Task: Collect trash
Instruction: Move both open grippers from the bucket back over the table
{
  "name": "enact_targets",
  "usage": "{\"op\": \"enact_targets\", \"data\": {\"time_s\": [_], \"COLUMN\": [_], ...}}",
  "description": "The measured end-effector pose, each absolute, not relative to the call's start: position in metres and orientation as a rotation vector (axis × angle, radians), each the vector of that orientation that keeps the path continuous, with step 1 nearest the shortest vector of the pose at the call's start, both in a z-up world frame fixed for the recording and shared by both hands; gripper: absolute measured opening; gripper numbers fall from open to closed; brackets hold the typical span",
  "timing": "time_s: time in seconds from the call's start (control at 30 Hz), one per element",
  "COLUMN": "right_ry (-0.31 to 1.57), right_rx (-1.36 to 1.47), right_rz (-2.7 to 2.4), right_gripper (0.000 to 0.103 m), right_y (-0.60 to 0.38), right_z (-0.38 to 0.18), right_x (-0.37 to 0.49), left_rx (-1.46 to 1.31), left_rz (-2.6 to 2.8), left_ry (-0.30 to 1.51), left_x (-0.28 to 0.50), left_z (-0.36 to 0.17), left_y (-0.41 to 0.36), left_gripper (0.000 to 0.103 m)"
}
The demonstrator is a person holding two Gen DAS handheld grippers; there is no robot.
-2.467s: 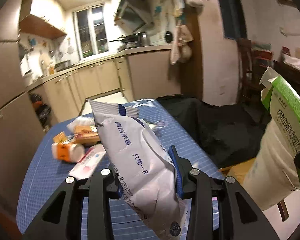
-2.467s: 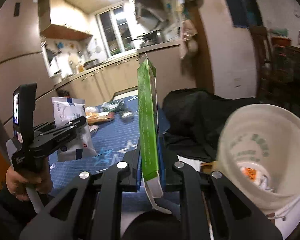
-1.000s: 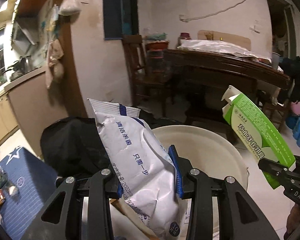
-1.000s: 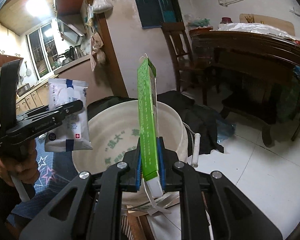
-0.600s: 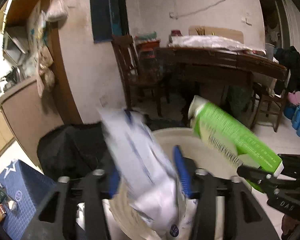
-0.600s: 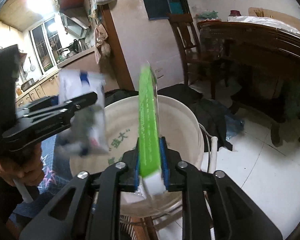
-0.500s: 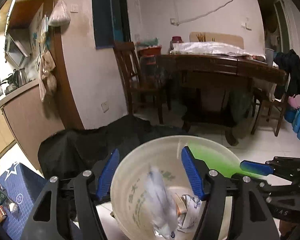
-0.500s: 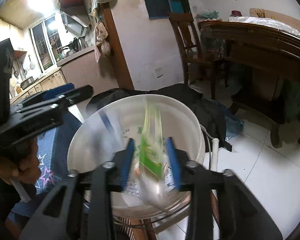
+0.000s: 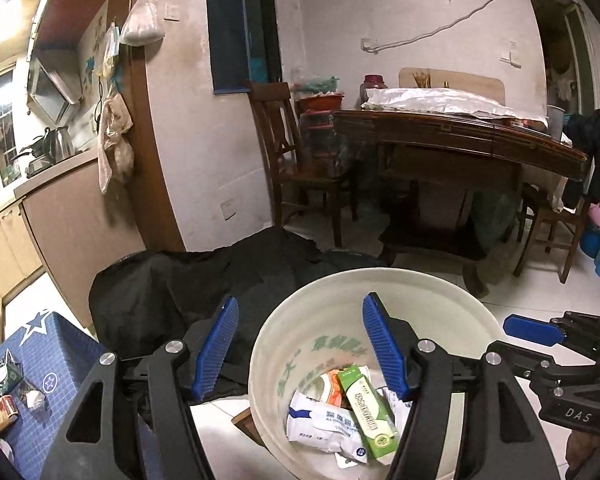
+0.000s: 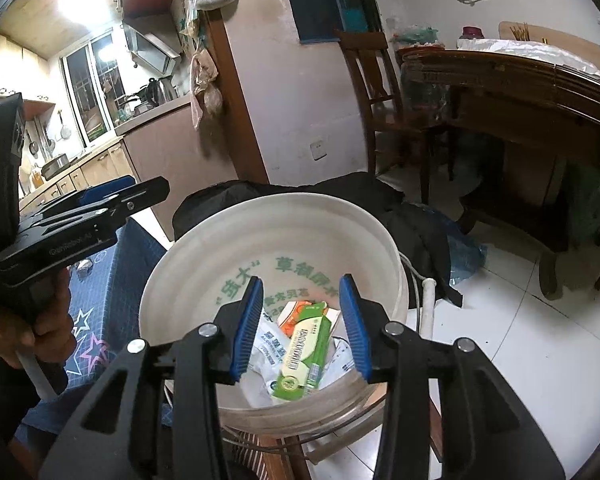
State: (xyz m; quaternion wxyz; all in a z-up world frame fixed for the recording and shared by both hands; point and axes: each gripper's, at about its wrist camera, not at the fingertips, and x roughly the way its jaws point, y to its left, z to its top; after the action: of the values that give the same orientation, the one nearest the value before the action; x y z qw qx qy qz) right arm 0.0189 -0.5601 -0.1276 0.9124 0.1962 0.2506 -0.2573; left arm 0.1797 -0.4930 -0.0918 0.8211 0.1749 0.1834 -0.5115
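Both grippers, left gripper [image 9: 300, 344] and right gripper [image 10: 302, 326], jaws just released and empty, over one white bucket [image 10: 260, 216] holding one green carton [image 10: 306, 354] and one white wipes pack [image 9: 324, 420] at 6 o'clock.

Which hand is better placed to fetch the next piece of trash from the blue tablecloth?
Left, probably. Both the left gripper and right gripper hang open and empty over the bucket, but the left sits on the table side, where wrappers still lie on the blue tablecloth.
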Motion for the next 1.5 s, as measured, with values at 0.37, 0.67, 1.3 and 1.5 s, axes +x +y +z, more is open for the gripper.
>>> {"op": "enact_targets", "data": {"time_s": [0.37, 0.67, 1.3, 1.5], "right_ry": [0.510, 0.523, 0.624, 0.665], "right_rx": [0.389, 0.376, 0.282, 0.246], "right_rz": [-0.539, -0.495, -0.221, -0.129], "right_gripper": [0.038, 0.038, 0.038, 0.038], "right_y": [-0.559, -0.542, -0.449, -0.412], "right_z": [-0.121, -0.123, -0.139, -0.146], "right_x": [0.029, 0.058, 0.168, 0.200], "left_rx": [0.361, 0.348, 0.342, 0.314], "left_rz": [-1.017, -0.825, -0.503, -0.406], "left_ry": [0.384, 0.430, 0.495, 0.548], "left_x": [0.183, 0.203, 0.249, 0.268], "left_z": [-0.090, -0.097, -0.127, -0.142], "left_y": [-0.471, -0.432, -0.299, -0.254], "left_gripper": [0.066, 0.066, 0.066, 0.066]}}
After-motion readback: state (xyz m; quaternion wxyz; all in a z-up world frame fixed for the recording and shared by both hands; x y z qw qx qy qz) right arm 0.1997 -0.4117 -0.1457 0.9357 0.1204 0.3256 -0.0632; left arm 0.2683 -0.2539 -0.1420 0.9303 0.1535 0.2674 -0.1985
